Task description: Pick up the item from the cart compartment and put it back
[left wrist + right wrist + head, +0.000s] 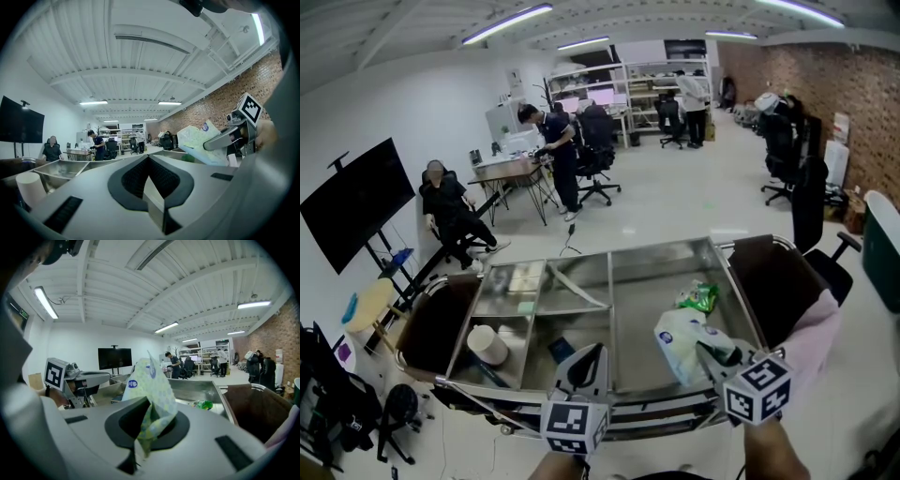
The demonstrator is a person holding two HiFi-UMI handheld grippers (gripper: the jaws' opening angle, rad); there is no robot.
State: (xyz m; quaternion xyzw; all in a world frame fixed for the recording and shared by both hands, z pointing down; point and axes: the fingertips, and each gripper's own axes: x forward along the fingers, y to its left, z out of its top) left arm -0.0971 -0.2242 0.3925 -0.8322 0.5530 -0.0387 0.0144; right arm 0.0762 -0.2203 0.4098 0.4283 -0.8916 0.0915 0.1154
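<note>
Head view: stainless-steel cart (661, 251) w/ several compartments, seen from its near edge. Your right gripper (705, 352) is clenched on the white plastic pouch (682, 342), which has pale green print and a blue round logo. The right gripper view shows one corner of the pouch pinched betw. the jaws, w/ the rest standing up and fanning away from you. The pouch is held clear of the cart floor, over the near end of the large compartment at the cart's right edge. The left gripper view shows it raised above the rim. Your left gripper (586, 361) hovers by the middle of the near edge, apart from the pouch, jaws closed together w/ nothing betw. them. A crumpled green packet (700, 297) lies in the same compartment, toward the far edge. A white cylinder (487, 344) (cup or roll, can't tell) sits in the near-left compartment.

Step in hand, as judged: pick-up done, put-back pending. The next move calls for you to lower the pouch onto the compartment floor short of the green packet, then release the jaws and lift away.
</note>
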